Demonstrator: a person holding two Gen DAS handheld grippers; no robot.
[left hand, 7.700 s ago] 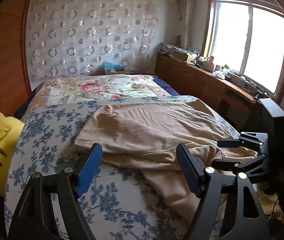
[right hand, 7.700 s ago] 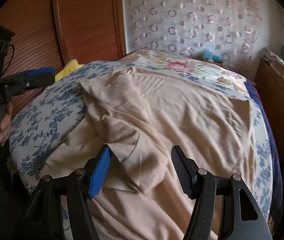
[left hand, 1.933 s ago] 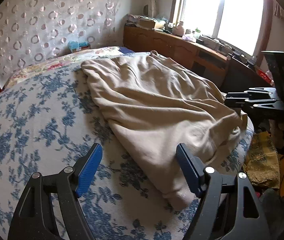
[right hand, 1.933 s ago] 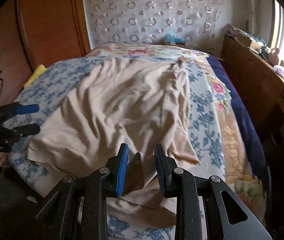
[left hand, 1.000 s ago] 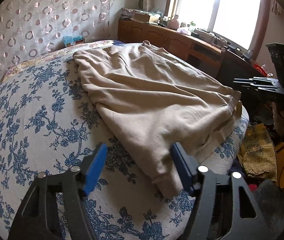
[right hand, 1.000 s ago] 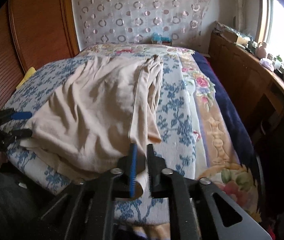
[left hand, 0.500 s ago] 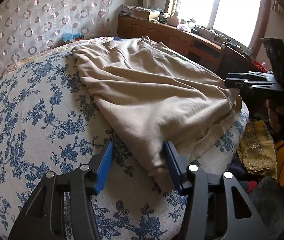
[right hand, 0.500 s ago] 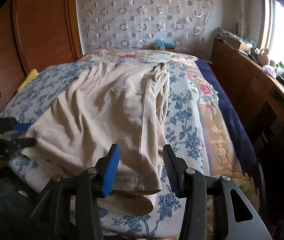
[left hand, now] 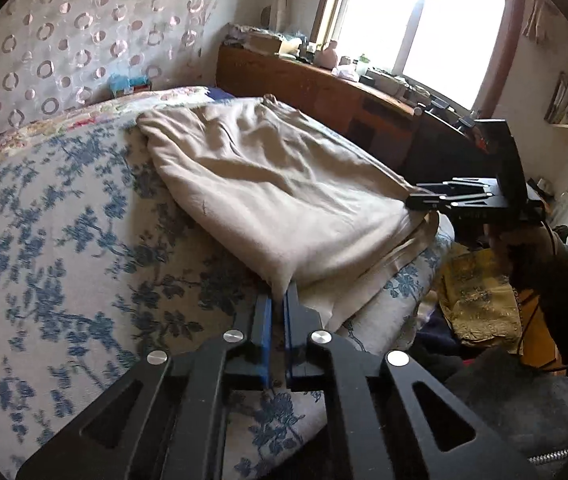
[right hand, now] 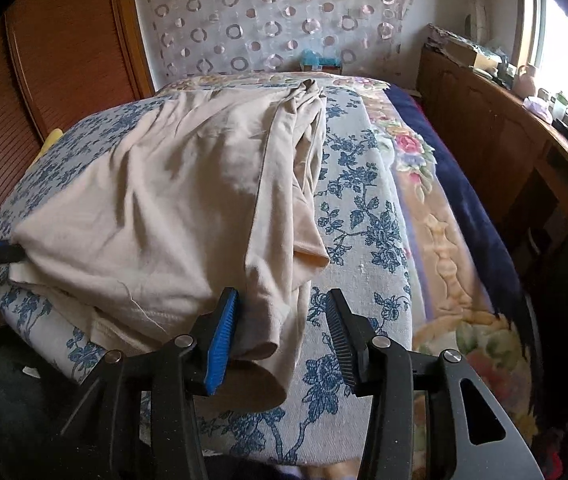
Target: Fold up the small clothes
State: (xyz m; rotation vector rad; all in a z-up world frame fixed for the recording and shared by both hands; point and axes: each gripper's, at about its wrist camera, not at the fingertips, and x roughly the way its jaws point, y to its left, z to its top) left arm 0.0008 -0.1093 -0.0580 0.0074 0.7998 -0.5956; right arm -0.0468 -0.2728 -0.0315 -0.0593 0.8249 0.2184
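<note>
A beige garment [left hand: 284,184] lies folded over on the blue-flowered bed cover [left hand: 64,240]. My left gripper [left hand: 278,300] is shut on its near corner, which runs in between the blue pads. Seen from the left wrist, the right gripper [left hand: 416,196] sits at the garment's far corner. In the right wrist view the garment [right hand: 164,200] spreads to the left, and its hem hangs over the bed edge. There my right gripper [right hand: 282,320] stands open around that hem, with the cloth close to the left pad. The left gripper [right hand: 4,250] shows at the far left edge.
A wooden sideboard [left hand: 324,92] crowded with small items runs under the window. A yellowish cloth [left hand: 476,300] lies on the floor past the bed edge. A floral blanket [right hand: 436,220] covers the bed's right side. A yellow cushion [right hand: 50,142] sits by the wooden panel [right hand: 64,60].
My left gripper has gone from wide open to shut on the garment's near corner. My right gripper let go of the hem, opened, and now sits lower over it.
</note>
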